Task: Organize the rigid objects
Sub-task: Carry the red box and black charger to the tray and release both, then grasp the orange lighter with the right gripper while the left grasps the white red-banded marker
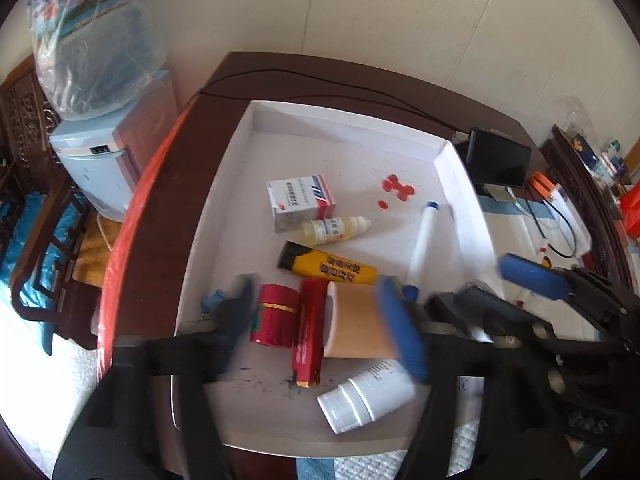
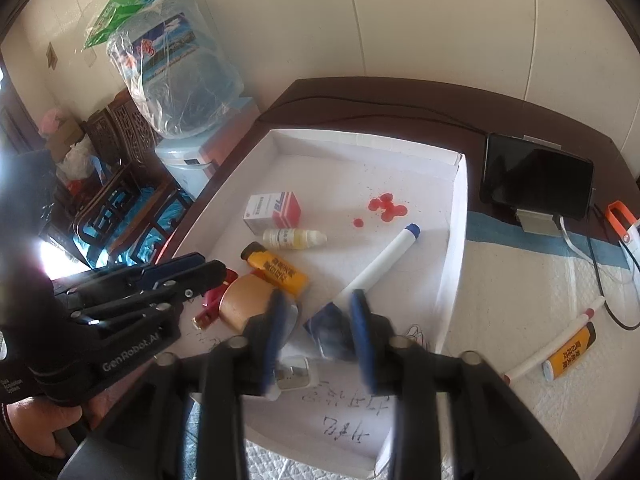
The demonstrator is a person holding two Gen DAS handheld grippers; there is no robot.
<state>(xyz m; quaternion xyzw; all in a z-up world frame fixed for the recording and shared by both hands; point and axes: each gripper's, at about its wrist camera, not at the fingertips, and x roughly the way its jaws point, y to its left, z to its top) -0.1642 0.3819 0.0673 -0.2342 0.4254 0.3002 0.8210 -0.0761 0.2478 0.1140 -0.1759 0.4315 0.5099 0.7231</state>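
Most items are already lying in the white tray [image 2: 454,216]: medicine box [image 1: 301,200], dropper bottle [image 1: 335,230], yellow tube [image 1: 330,266], red canister [image 1: 274,316], white bottle [image 1: 366,396]. At 3 o'clock on the surface [image 2: 516,280], a second yellow tube [image 2: 570,350] and a pen [image 2: 556,340] are still waiting. The left tool [image 1: 316,320] is spreading wide, gripping nothing; the right tool [image 2: 318,324] is closing around the white marker [image 2: 384,264], contact unclear.

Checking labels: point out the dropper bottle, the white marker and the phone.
dropper bottle [image 1: 334,230], left wrist view, label at mid-body
white marker [image 2: 384,262], right wrist view, middle of barrel
phone [image 2: 536,176], right wrist view, dark screen
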